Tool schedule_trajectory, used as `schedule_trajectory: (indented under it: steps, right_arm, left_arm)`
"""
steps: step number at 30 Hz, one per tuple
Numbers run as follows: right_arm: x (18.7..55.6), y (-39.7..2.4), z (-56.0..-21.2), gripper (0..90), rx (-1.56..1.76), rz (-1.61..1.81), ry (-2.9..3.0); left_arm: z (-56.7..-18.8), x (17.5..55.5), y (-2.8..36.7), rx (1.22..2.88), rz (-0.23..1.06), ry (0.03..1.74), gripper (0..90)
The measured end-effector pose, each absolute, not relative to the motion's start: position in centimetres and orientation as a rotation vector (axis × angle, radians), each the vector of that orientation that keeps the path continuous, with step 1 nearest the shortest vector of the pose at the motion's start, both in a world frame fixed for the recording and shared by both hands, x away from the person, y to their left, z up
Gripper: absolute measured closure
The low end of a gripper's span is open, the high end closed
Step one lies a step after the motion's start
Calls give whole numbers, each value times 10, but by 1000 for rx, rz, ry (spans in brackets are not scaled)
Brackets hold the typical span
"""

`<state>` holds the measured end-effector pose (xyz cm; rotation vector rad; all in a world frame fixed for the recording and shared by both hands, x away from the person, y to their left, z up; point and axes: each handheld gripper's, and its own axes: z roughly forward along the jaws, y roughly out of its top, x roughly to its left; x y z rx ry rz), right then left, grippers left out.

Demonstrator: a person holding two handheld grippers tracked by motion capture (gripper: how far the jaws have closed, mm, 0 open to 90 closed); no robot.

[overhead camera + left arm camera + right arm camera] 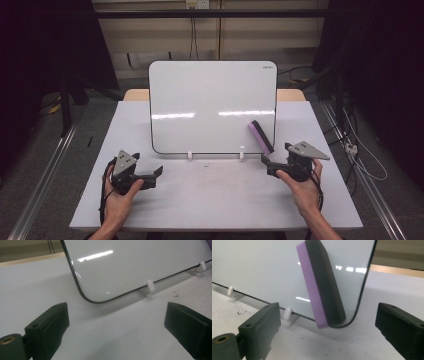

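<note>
A white whiteboard stands tilted back on two small white clips in the middle of the table. A purple eraser with a black felt face clings slanted to the board's lower right corner. My right gripper sits just in front of that corner, open, nothing between its jaws. In the right gripper view the eraser lies ahead of the open gripper, apart from both pads. My left gripper rests at the front left, open and empty, aimed at the board's lower left corner.
The white table has bare room in front of the board, with a few dark specks near the clips. A wooden edge shows behind the board. Cables lie on the floor at the right.
</note>
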<state>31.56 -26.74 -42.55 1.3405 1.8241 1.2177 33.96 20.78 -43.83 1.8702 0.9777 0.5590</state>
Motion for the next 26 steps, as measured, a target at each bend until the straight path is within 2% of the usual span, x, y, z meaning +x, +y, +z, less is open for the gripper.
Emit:
schedule_trajectory:
  steps: [18,26]
  right_arm:
    - [272,-313,-445,63,1447,1183,1733]
    - [265,-314,-450,67,1447,1210,1716]
  left_arm:
    - [-434,333,209,1856,592,967,57]
    - [-435,331,207,1864,575,959,55]
